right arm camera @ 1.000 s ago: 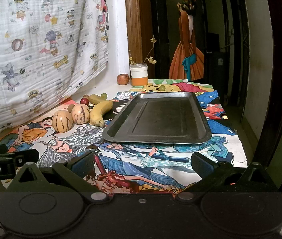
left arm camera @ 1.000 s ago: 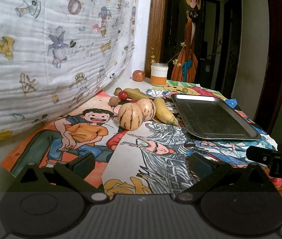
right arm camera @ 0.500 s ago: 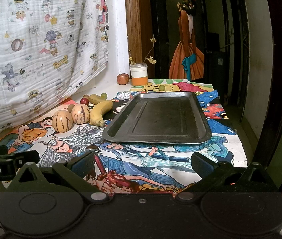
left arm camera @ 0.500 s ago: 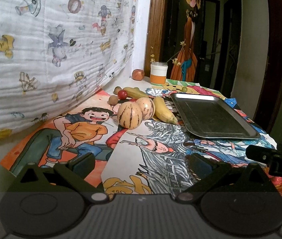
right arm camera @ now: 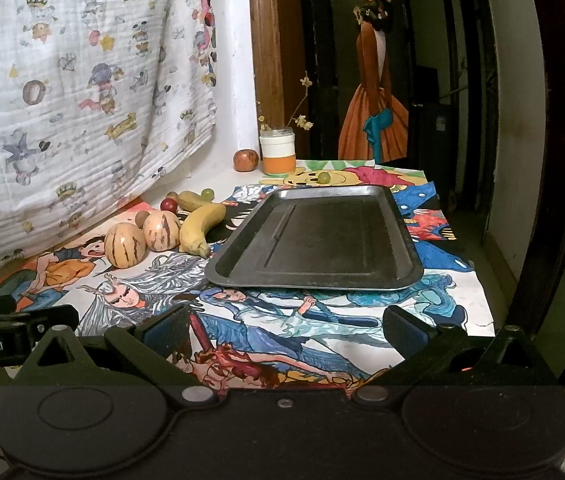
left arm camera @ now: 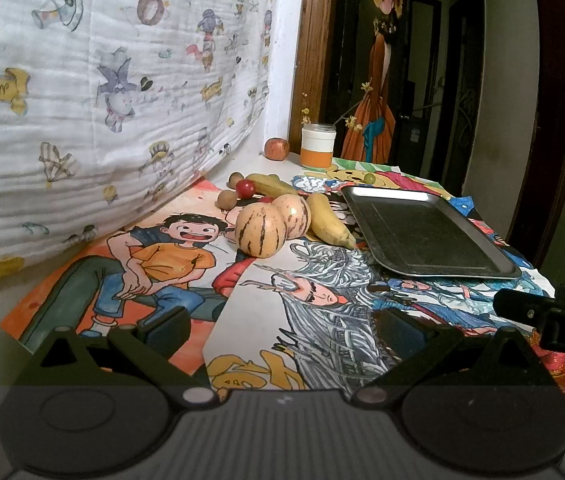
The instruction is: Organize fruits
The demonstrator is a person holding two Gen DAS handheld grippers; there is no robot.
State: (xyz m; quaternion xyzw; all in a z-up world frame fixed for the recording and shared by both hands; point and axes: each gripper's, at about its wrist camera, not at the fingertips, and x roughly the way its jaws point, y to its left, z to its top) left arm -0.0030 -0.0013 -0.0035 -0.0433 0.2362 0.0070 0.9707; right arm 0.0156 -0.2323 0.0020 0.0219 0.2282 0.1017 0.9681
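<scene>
A cartoon-printed cloth (right arm camera: 322, 320) covers the desk. I hold my left gripper (left arm camera: 282, 328) and right gripper (right arm camera: 284, 326) level at the near edge, both spread, gripping nothing. Two striped melons (left arm camera: 260, 230) and two bananas (right arm camera: 200, 226) lie left of one bare metal tray (right arm camera: 318, 236).

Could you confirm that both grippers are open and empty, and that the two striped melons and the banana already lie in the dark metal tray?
Not quite: the dark rectangular metal tray holds nothing. In the right wrist view, the two round striped yellow melons and the yellow banana lie on the illustrated cloth beside its left edge. Both the left gripper and right gripper are indeed open and empty.
</scene>
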